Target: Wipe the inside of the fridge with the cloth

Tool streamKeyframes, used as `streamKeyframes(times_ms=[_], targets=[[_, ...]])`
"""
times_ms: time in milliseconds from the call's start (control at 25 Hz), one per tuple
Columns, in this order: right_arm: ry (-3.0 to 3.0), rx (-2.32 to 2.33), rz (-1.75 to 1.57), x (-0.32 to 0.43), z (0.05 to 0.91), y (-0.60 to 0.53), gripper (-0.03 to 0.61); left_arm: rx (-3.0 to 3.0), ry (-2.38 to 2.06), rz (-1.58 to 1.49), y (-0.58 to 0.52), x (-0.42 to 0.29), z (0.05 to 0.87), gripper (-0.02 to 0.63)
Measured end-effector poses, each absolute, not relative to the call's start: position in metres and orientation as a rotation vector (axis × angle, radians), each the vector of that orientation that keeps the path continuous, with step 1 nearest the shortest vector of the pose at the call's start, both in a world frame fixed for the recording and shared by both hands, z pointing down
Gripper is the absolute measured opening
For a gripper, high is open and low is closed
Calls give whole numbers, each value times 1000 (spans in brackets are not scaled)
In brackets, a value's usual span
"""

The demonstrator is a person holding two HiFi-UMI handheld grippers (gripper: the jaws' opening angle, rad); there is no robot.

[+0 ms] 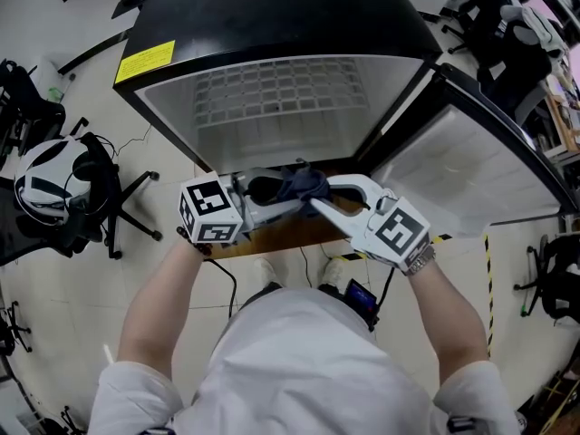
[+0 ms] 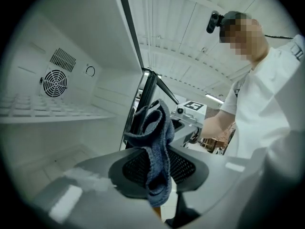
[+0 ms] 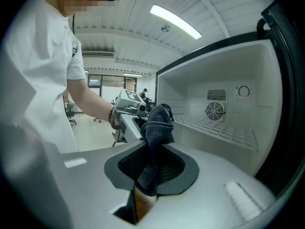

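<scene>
A dark blue cloth (image 1: 304, 184) is bunched between both grippers in front of the open fridge (image 1: 272, 107). My left gripper (image 1: 288, 198) points right and is shut on the cloth (image 2: 155, 142), which stands up between its black pads (image 2: 136, 168). My right gripper (image 1: 317, 202) points left and is shut on the same cloth (image 3: 155, 128), whose lower end hangs between its pads (image 3: 174, 168). The two grippers face each other, tips nearly meeting. The fridge's white inside has a wire shelf (image 1: 276, 89) and a round fan grille (image 3: 214, 111) on the back wall.
The fridge door (image 1: 471, 161) stands open to the right. Office chairs (image 1: 63, 188) are on the left, one carrying a white and black bundle, and more chairs (image 1: 507, 25) stand at the top right. A cable (image 1: 231, 284) runs on the floor near the person's feet.
</scene>
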State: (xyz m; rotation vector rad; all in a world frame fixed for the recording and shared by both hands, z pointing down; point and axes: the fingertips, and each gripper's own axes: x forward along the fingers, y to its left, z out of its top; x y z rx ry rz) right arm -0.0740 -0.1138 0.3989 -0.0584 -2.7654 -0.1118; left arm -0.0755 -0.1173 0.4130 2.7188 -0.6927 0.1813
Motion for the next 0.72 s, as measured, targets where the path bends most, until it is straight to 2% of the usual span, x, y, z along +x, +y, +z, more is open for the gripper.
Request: streamKeyframes(times_ms=[160,720], targets=[[-2744,23,-115,-73,401,-120,67,2724,-787,211,-123,-78,416,78],[-2714,430,-14,-33,412,-166,89,2482,-1491,311,-203,-110,459,73]])
